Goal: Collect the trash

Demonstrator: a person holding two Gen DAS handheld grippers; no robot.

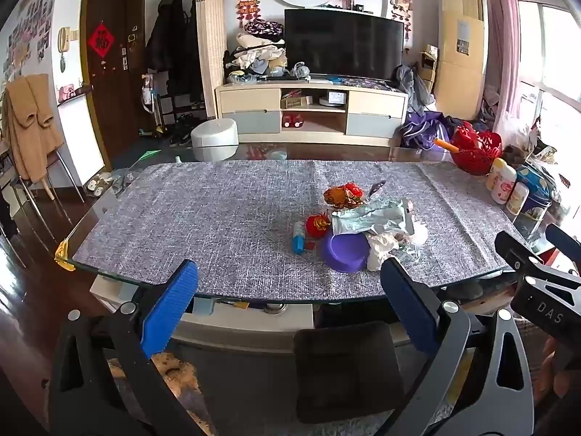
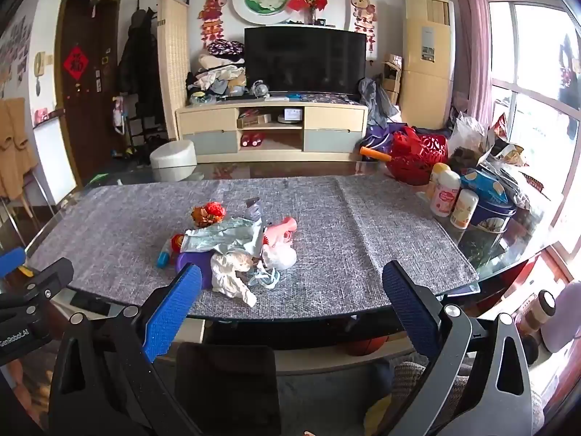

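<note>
Grey worktop [image 1: 218, 210] w/ trash pile [image 2: 232, 250]: light, crinkly wrappers; pinch loose edges. Both grippers' fingers [image 1: 170, 309] spread, empty.

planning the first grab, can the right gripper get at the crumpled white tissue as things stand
Probably yes. The right gripper is open and empty, and the crumpled white tissue lies at the near edge of the trash pile, beside the purple bowl, with nothing over it.

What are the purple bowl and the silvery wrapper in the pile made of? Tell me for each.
Purple bowl: probably plastic, smooth and evenly coloured with a soft sheen. Silvery wrapper: likely foil or metallised film, creased, crinkled and reflecting light in patches.
</note>
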